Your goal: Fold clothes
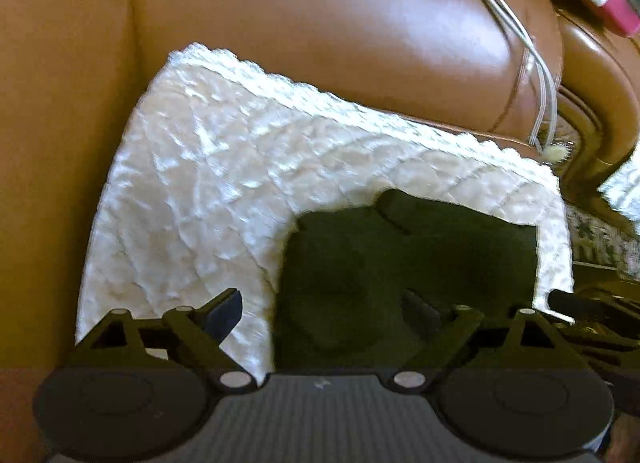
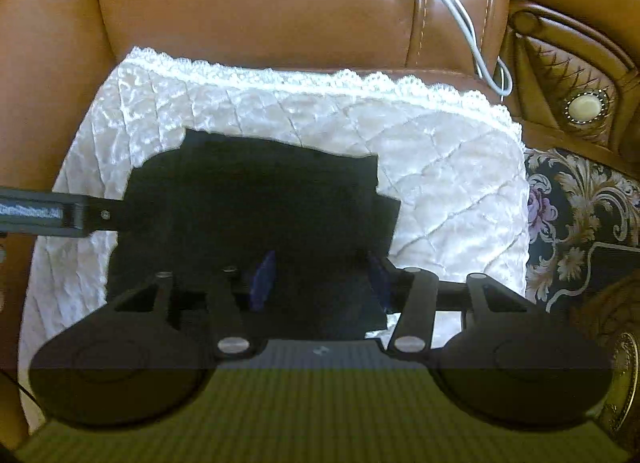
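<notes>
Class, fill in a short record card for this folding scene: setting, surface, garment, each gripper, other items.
setting: brown leather sofa
surface: white quilted cover with lace edge, spread on the seat
garment: dark garment lying on the cover, roughly folded
left gripper: open, over the garment's near edge
right gripper: open, over the garment
other items: white cable across the backrest; floral cushion to the right
</notes>
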A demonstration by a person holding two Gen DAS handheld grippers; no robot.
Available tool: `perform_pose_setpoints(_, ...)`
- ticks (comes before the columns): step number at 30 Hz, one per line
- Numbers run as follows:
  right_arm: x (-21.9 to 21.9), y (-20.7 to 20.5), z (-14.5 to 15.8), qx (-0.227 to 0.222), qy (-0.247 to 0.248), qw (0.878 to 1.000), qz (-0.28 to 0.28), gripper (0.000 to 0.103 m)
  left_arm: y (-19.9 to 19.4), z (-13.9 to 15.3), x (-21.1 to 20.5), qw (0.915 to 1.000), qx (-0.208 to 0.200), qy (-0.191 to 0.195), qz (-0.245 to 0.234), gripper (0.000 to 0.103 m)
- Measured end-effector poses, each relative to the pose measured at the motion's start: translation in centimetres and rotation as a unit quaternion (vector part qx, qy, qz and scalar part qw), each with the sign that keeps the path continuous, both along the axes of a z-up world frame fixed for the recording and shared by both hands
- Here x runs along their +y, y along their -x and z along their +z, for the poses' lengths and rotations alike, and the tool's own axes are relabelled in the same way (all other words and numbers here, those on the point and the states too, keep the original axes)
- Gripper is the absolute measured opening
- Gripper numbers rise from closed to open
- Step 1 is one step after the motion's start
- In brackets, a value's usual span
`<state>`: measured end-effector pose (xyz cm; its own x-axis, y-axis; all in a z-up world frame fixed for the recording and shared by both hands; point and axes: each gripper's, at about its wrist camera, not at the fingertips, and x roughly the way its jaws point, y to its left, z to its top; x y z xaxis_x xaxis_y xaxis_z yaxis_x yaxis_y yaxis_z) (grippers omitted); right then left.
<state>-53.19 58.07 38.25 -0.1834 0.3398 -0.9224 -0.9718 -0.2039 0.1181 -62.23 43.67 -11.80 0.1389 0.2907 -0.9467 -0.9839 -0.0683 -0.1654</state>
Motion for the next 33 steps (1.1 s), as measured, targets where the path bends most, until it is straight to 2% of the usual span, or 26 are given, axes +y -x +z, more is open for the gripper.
perform_pose_setpoints(5,0.8,0.9,1.5,-0.020,-0.010,1.000,-0.012,0.070,0.3,0.0,1.2,0.9996,-0.004,0.013,0.024,0.093)
perform_pose_setpoints(9,0.9,1.1,2.0,-0.014,-0.006,1.000,-0.016,0.071,-0.3,0.2,1.5,0.9997,-0.002,0.016,0.019,0.094)
perform_pose_setpoints(14,0.9,1.7,1.7,-0.042,0.021,0.999,-0.028,0.072,-1.0,0.0,1.2,0.9997,0.006,0.022,0.008,0.094)
perform_pose_setpoints(20,0.2,1.3,1.3,-0.022,0.030,0.999,-0.037,0.072,-0.6,-0.3,0.4,0.9995,0.004,0.029,0.013,0.094)
perform_pose_setpoints(33,-1.4,1.0,1.6,-0.018,0.026,0.999,-0.034,0.072,-0.8,0.2,-0.9,0.9992,0.015,0.035,0.013,0.094)
